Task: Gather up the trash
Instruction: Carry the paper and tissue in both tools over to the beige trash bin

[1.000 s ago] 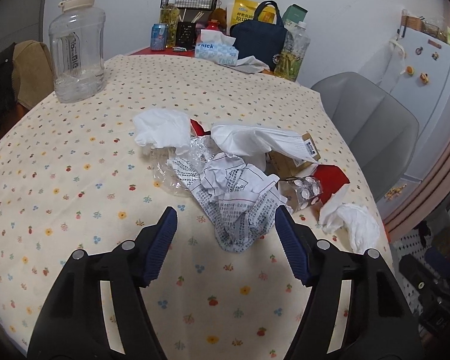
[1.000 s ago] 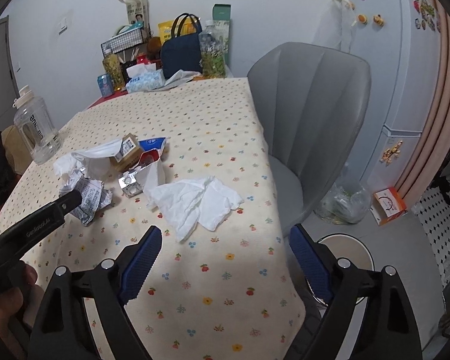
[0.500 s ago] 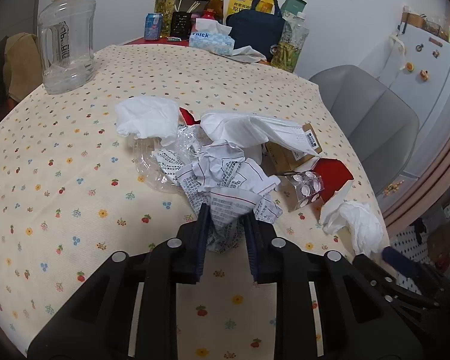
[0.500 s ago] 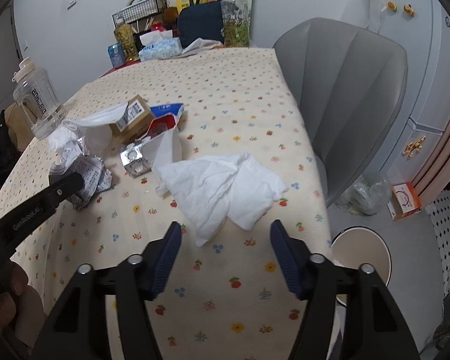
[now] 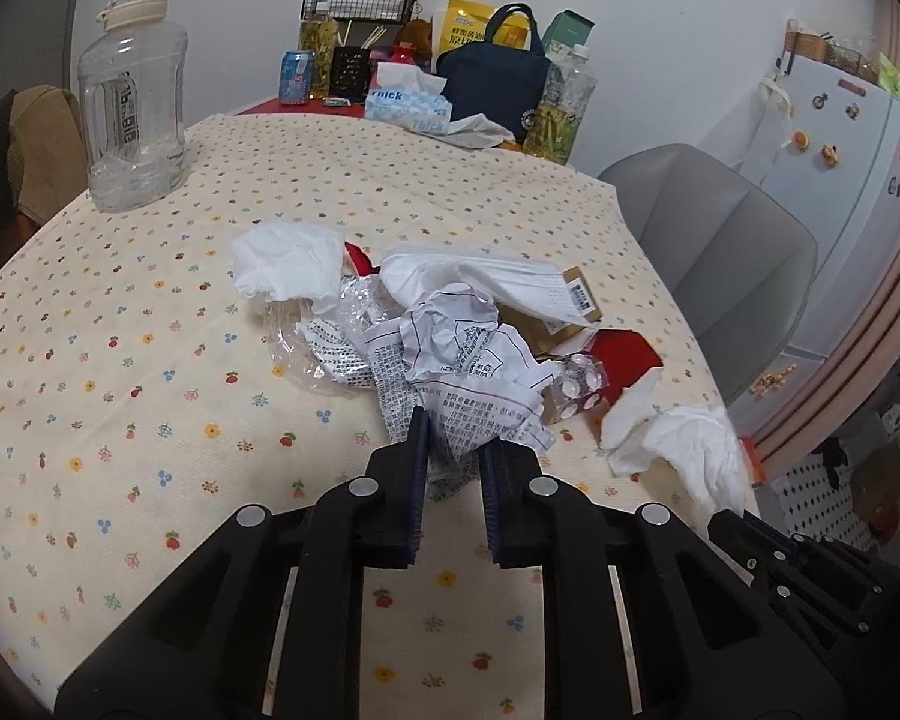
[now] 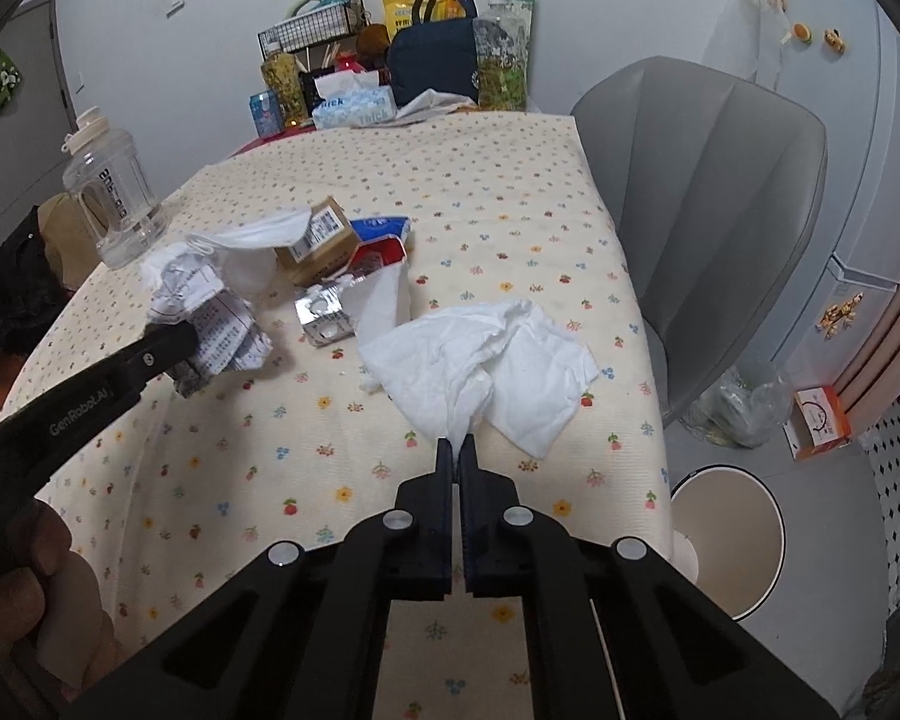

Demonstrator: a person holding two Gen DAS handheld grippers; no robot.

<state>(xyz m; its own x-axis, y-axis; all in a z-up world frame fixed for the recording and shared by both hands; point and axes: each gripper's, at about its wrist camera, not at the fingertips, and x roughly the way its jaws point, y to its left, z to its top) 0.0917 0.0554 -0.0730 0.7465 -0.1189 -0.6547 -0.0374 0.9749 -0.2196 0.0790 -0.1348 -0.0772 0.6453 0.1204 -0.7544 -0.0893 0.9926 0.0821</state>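
Crumpled printed paper (image 5: 450,378) sits pinched betw. the left gripper (image 5: 453,450) pads, jaws just closed in on its near end; rest of it spills ahead onto the trash heap. White tissue (image 6: 486,360) lies spread just ahead of the right gripper (image 6: 456,450), whose jaws have just snapped nearly together on its near corner. Blister pack (image 6: 324,318) and cardboard box (image 6: 318,240) further ahead-left of right gripper. Bin (image 6: 732,534) on floor to its right, below the table (image 6: 330,480) edge.
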